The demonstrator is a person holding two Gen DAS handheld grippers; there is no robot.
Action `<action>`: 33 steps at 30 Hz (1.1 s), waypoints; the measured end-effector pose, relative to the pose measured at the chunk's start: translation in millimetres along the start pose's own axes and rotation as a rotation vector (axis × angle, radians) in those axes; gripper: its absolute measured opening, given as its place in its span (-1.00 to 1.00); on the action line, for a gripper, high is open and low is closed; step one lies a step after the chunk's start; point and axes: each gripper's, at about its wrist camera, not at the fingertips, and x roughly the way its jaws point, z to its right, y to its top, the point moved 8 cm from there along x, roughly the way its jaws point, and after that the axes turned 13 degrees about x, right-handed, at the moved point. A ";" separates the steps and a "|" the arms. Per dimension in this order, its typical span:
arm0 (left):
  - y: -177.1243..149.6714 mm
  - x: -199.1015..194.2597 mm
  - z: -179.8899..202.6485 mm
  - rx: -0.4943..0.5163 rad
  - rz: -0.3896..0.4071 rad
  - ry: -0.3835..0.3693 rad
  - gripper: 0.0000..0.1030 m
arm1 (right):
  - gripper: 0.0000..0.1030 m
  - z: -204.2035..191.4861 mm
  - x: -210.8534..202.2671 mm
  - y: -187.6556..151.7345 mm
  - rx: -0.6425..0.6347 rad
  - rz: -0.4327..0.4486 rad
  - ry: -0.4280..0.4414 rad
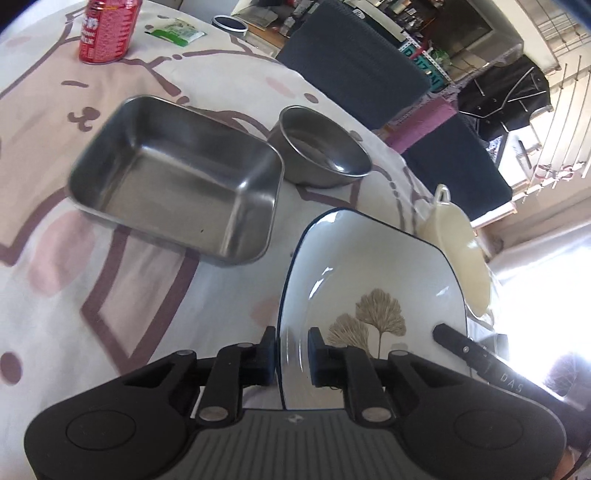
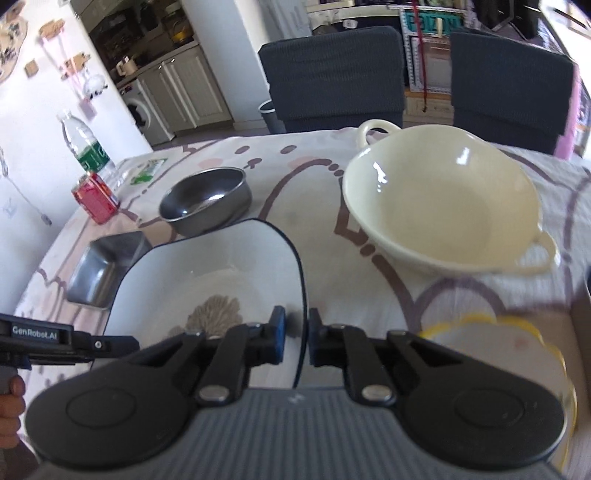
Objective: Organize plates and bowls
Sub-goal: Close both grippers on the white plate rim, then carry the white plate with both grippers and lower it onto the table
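Note:
A square white plate (image 1: 369, 273) with a dark blue rim and a tan leaf print is held by both grippers above the table. My left gripper (image 1: 292, 352) is shut on its left rim. My right gripper (image 2: 296, 339) is shut on its right rim, and the plate (image 2: 207, 273) fills that view's lower left. A cream two-handled bowl (image 2: 439, 199) sits on the table to the right, also in the left wrist view (image 1: 458, 243). A round steel bowl (image 1: 321, 147) and a rectangular steel tray (image 1: 177, 181) sit beyond the plate.
A red can (image 1: 107, 29) and a green packet (image 1: 177, 35) stand at the far left. A water bottle (image 2: 83, 142) stands behind the can. A yellow-rimmed plate (image 2: 498, 347) lies at the near right. Dark chairs (image 2: 332, 74) line the table's far edge.

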 end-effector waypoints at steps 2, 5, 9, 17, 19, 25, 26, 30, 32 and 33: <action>-8.7 -10.3 -2.2 0.007 -0.016 -0.006 -0.67 | -0.71 -3.1 -11.0 -9.9 0.020 0.009 -0.005; -21.7 -22.6 -6.2 0.015 -0.034 -0.021 -0.67 | -0.71 -5.3 -21.4 -26.6 0.081 0.005 -0.018; -37.8 -32.4 -10.4 0.062 -0.084 -0.022 -0.67 | -0.72 -9.2 -31.5 -48.9 0.124 -0.022 -0.052; -46.4 -44.1 -27.1 0.113 -0.104 0.014 -0.67 | -0.75 -25.9 -41.3 -87.7 0.176 -0.060 -0.100; -45.3 -44.2 -30.7 0.106 -0.105 0.027 -0.66 | -0.74 -29.0 -36.7 -94.8 0.163 -0.075 -0.108; -49.6 -38.8 -25.4 0.139 -0.140 0.029 -0.67 | -0.74 -25.1 -23.9 -91.0 0.173 -0.075 -0.131; -51.2 -37.7 -24.6 0.142 -0.149 0.031 -0.67 | -0.74 -24.3 -22.1 -91.6 0.177 -0.078 -0.133; -54.2 -34.1 -25.7 0.138 -0.168 0.043 -0.67 | -0.73 -17.6 -16.7 -100.7 0.184 -0.105 -0.137; -53.5 -33.4 -25.8 0.137 -0.169 0.054 -0.66 | -0.73 -13.9 -16.5 -105.5 0.179 -0.120 -0.138; -52.7 -33.3 -26.0 0.136 -0.167 0.058 -0.66 | -0.72 -14.8 -15.7 -107.4 0.173 -0.125 -0.140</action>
